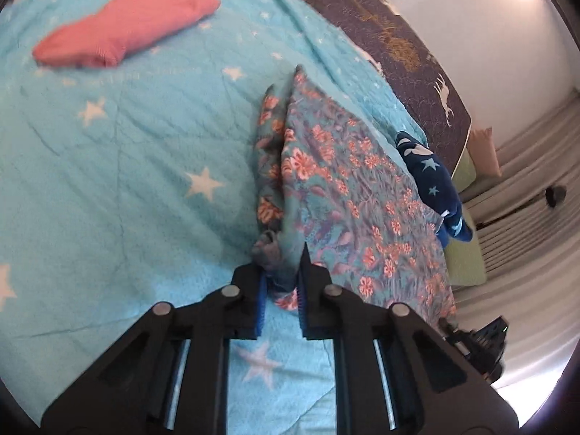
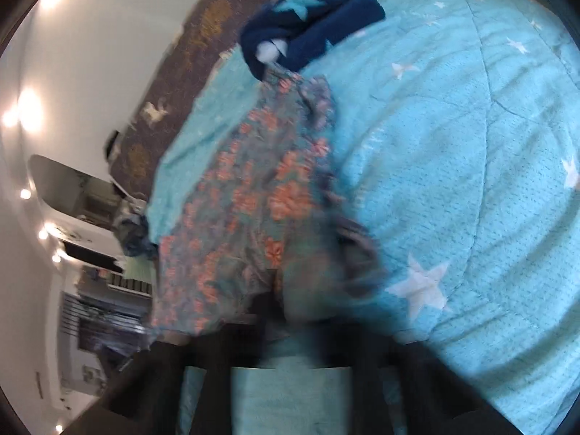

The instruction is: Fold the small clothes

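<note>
Floral garment (image 1: pixel 337 181) one, both tongs (image 1: pixel 282 282) (image 2: pixel 290 311) pinching.

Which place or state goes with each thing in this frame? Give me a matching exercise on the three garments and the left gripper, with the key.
Things:
1. pink garment
2. floral garment
3. navy star garment
4. left gripper

Places or states:
A. at the bed's edge, beyond the floral cloth
B. folded, lying alone on the turquoise blanket
C. shut on a bunched corner of cloth
D. lifted off the blanket, held at its near edge

Pairs: 1-B, 2-D, 3-A, 4-C. The right wrist view is too blurred to show how the right gripper stands.
</note>
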